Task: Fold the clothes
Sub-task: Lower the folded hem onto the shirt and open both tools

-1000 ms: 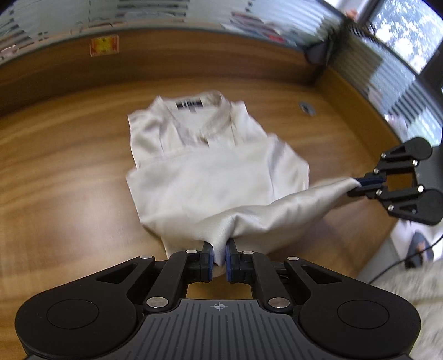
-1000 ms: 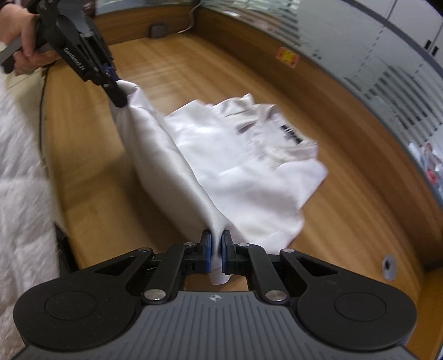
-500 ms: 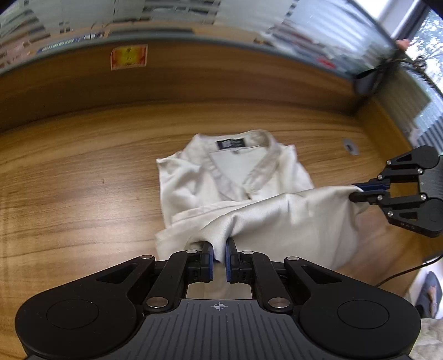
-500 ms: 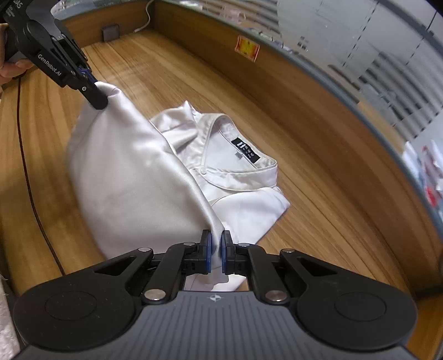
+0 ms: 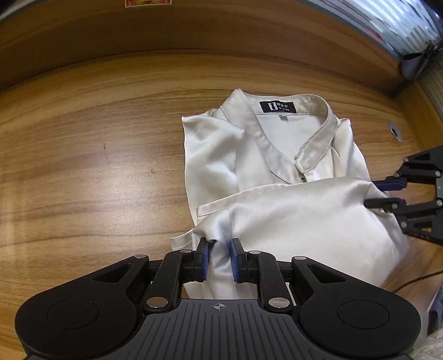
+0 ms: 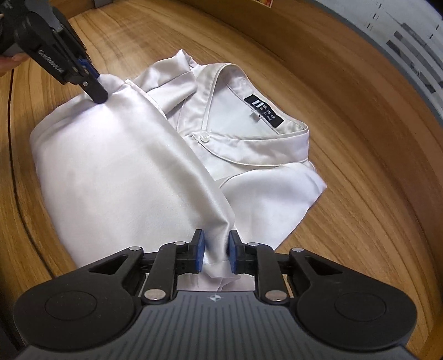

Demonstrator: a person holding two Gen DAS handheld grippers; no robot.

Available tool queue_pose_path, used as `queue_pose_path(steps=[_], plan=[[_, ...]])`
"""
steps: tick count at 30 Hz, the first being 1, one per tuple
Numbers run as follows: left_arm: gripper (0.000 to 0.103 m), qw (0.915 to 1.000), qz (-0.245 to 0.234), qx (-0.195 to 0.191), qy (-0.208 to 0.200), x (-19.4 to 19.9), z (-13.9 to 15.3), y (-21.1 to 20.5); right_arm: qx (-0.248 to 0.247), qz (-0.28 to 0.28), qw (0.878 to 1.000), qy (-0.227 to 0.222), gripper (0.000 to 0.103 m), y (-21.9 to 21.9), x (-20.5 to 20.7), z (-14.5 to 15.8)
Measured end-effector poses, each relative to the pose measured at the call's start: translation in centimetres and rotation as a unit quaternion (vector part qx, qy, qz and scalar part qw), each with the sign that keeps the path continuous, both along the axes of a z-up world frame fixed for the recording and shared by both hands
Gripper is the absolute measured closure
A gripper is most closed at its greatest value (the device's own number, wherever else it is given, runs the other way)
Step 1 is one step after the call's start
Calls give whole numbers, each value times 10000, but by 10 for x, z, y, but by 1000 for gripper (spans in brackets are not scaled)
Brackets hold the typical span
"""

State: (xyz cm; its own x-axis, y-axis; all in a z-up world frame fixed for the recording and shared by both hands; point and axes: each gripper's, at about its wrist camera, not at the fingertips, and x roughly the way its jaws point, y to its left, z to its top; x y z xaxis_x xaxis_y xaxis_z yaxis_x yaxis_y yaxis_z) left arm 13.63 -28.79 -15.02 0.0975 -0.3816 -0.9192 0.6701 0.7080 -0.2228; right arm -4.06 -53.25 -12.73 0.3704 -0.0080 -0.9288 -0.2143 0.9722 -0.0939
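Observation:
A cream satin shirt (image 5: 277,155) lies on the wooden table (image 5: 83,166), collar and black label at the far end. Its lower half is folded up over the chest, a puffy layer (image 6: 110,166). My left gripper (image 5: 218,246) stands over the left corner of that fold; its jaws are opening, and a loose pleat of fabric sits between the blue pads without being pinched. My right gripper (image 6: 216,243) is at the other corner, jaws also opening with the hem slack between them. Each gripper shows in the other's view: the right gripper (image 5: 384,192), the left gripper (image 6: 94,83).
A raised wooden rim (image 5: 193,36) curves along the table's far side, with a red-and-yellow sticker (image 5: 148,2) on it. A metal grommet (image 5: 394,131) sits right of the shirt. A thin cable (image 6: 11,110) runs along the near edge by the hand (image 6: 8,61).
Both grippers carried the shirt's bottom hem forward over the body towards the collar and sank to the table. Their jaws, pinched shut on the fabric before, now stand apart.

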Motion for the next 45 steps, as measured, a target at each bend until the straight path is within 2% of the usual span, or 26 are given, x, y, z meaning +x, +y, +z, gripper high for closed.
queue_pose_path(steps=[2,3,4,6,10,13,16,20,24,27,34,38,40,45], plan=[[82,9999,64,-107,-62,-1,3,2,-55,-93,9999,-72,73,0,-2,4],[79,9997,89,-160,-139,-3,7,4,-94,-149,9997,-147,67,0,-4,8],[68,9995,124,-202,-232,-6,12,6,-137,-191,9995,-229,64,0,-7,13],[56,9983,206,-304,-451,-12,23,13,-249,-255,9986,-396,59,1,-13,23],[56,9947,129,-581,-837,-28,46,22,-146,-357,9966,-727,59,5,-23,44],[56,9934,-202,-587,-968,-41,55,19,15,-290,9965,-786,59,15,-29,48],[56,9925,-560,-514,-957,-55,52,11,94,-274,9976,-632,59,23,-29,38],[57,9933,-794,-303,-785,-64,34,-2,212,-468,9976,-456,59,24,-27,21],[57,9954,-737,-90,-603,-60,13,-4,537,-830,9943,-408,59,12,-25,10],[57,9972,-601,-132,-427,-53,5,-2,699,-972,9920,-402,59,7,-25,8],[56,9976,-505,-138,-446,-56,18,8,659,-1042,9905,-616,57,7,-41,30],[55,9981,-417,-42,-460,-59,24,17,544,-1134,9895,-705,51,5,-58,38],[47,9984,-350,-10,-453,-61,27,21,532,-1239,9883,-710,51,5,-68,39],[43,9986,-304,11,-433,-69,31,28,597,-1579,9835,-650,48,5,-89,35]])
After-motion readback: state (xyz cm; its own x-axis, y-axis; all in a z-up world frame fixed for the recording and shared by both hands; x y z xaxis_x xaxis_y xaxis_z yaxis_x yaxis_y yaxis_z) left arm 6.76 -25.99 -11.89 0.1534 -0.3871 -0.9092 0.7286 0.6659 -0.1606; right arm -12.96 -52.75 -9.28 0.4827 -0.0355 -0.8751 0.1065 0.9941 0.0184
